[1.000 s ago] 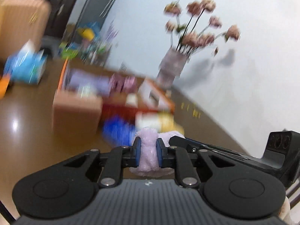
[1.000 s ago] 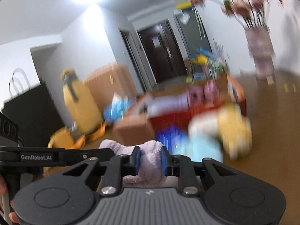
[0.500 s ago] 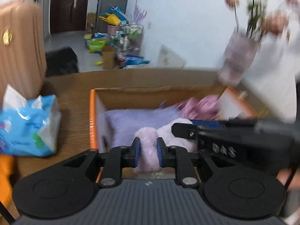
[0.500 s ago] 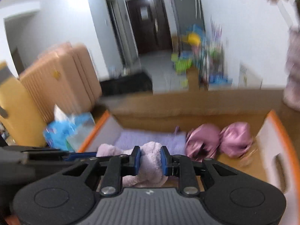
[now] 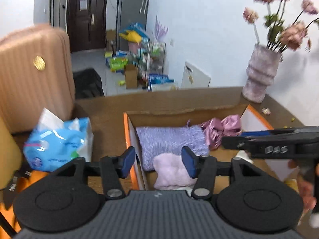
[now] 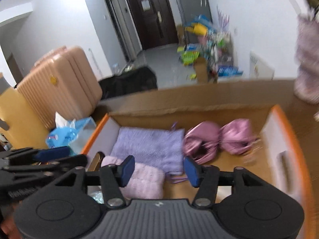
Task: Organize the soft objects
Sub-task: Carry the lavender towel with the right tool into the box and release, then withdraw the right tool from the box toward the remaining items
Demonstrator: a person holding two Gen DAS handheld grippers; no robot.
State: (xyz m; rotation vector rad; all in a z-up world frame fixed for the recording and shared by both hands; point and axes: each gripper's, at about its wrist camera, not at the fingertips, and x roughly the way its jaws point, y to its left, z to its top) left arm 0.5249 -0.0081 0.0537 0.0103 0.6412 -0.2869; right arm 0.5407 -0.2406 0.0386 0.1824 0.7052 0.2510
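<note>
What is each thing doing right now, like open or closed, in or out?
Left gripper: jaws opening, nothing pinched.
Right gripper: jaws opening, nothing pinched.
Pink fluffy cloth: let go, lying in the box.
Purple towel: folded flat in the box.
Cardboard box: open.
Tissue pack: open, tissue sticking out.
Dark door: closed.

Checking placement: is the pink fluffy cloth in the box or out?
In: the pink cloth lies inside the box, beside the purple towel.

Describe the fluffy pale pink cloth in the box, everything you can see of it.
The pale pink cloth is plush and fuzzy, folded into a soft lump. It lies in the near left corner of the cardboard box, against the folded lavender towel. Both hand-held grippers are opening above it, and neither pair of pads presses on it.
</note>
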